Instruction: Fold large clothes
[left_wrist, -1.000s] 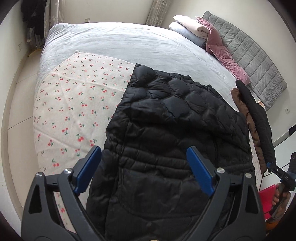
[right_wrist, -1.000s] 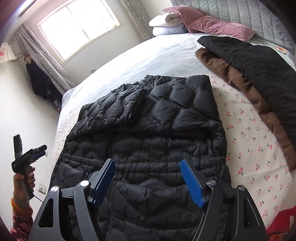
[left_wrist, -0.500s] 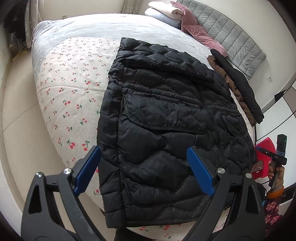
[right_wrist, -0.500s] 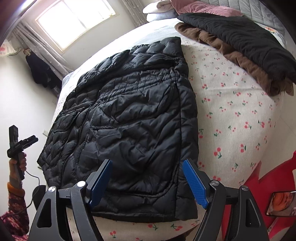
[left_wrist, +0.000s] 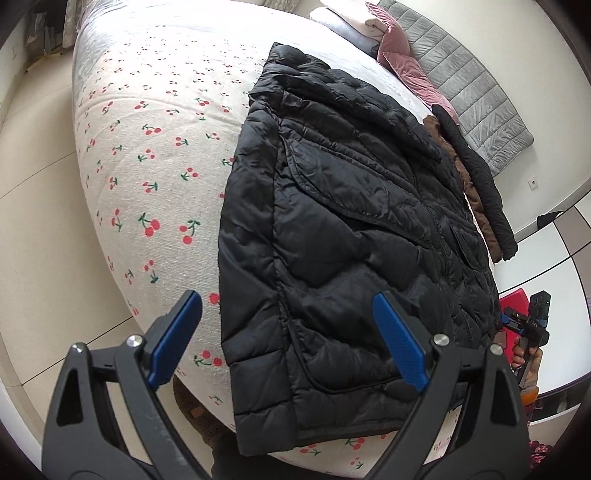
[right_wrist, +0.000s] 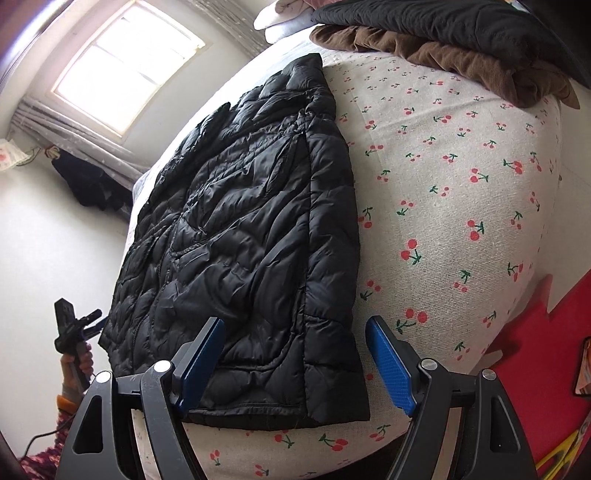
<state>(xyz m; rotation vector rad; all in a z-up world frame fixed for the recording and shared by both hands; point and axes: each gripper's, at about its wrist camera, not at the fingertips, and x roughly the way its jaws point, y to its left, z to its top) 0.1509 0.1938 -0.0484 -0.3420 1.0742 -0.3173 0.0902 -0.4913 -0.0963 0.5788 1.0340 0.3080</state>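
Note:
A black quilted puffer jacket (left_wrist: 351, 221) lies flat on the cherry-print sheet (left_wrist: 155, 155) of the bed, its hem at the near edge. It also shows in the right wrist view (right_wrist: 251, 240). My left gripper (left_wrist: 288, 339) is open and empty, held above the hem's left corner. My right gripper (right_wrist: 295, 363) is open and empty, held above the hem's right corner. Each gripper shows small in the other's view: the right one (left_wrist: 524, 325), the left one (right_wrist: 75, 325).
A folded black and brown garment pile (right_wrist: 461, 40) lies on the bed's right side. Pink and white pillows (left_wrist: 391, 48) and a grey headboard (left_wrist: 476, 88) are at the far end. A window (right_wrist: 125, 66), a tiled floor (left_wrist: 33, 236) and a red item (right_wrist: 546, 350) surround the bed.
Both grippers have drawn back from over the jacket's middle toward the foot of the bed, so the whole hem and the bed's edge now show. Both stay open.

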